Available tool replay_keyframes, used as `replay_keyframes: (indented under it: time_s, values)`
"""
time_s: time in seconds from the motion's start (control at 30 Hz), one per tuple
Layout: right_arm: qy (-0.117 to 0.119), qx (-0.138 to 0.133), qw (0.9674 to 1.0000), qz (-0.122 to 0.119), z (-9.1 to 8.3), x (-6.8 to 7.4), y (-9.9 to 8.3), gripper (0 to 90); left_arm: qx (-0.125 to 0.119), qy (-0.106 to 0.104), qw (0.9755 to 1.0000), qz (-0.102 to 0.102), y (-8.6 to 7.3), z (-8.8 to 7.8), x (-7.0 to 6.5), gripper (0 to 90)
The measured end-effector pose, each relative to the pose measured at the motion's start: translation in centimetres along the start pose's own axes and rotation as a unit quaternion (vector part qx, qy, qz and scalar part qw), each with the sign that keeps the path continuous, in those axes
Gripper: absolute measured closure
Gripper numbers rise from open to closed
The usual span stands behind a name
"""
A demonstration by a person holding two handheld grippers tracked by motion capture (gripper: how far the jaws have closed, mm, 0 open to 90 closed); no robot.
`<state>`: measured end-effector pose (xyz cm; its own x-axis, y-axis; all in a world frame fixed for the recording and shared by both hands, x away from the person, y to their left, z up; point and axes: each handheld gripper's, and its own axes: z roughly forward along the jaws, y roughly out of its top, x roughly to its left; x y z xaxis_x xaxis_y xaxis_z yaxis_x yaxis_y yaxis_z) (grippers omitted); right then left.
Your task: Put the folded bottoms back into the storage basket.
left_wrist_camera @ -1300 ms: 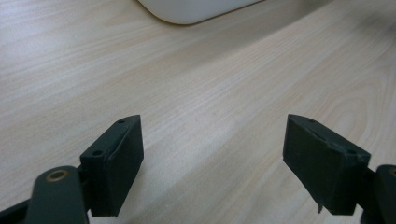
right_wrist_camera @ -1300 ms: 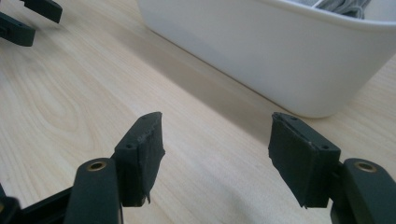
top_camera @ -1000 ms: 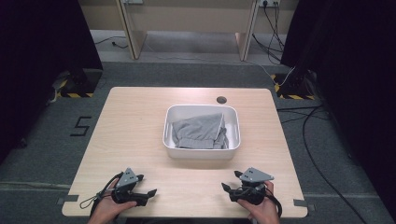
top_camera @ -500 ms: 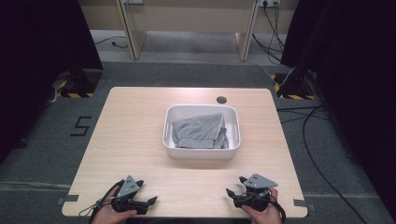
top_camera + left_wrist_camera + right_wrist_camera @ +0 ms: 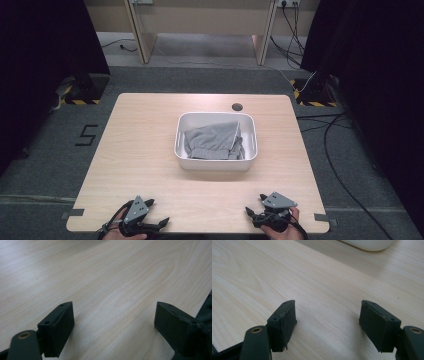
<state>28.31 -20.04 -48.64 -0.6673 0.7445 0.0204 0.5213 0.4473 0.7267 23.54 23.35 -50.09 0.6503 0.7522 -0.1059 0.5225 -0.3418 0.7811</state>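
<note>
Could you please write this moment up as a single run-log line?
left claw: open, empty, near table edge | right claw: open, empty, near table edge | grey cloth: bunched in white bin | table: bare wood beneath claws

**Count by kind**

- Tables: 1, light wood table (image 5: 150, 150).
- Tubs: 1, white tub (image 5: 215, 162), near table centre.
- Cloth items: 1, grey cloth (image 5: 212, 140) bundled in the tub; can't tell if it's more than one piece.
- Grippers: 2, left gripper (image 5: 155, 212) and right gripper (image 5: 254, 205), both at the near edge.
- Jaws: 2 per gripper, 4 total, black.
- Grey three-cornered plates: 2, one on each gripper.
- Cable holes in the tabletop: 1, dark round hole (image 5: 237, 106) behind the tub.
</note>
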Motion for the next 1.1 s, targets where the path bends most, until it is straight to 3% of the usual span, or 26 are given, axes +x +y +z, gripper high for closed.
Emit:
replay_keyframes:
  time_s: [0.4,1.1]
  values:
    - [0.006,-0.037,0.9993,-0.008,0.1,0.7,-1.2,17.6,-0.005,0.004,1.0,0.003,-0.7,-0.6,-0.5,15.1]
    - [0.008,-0.048,0.9988,-0.005,0.2,0.8,-1.5,16.4,-0.005,0.004,0.9999,0.013,-0.7,-0.5,-0.5,15.1]
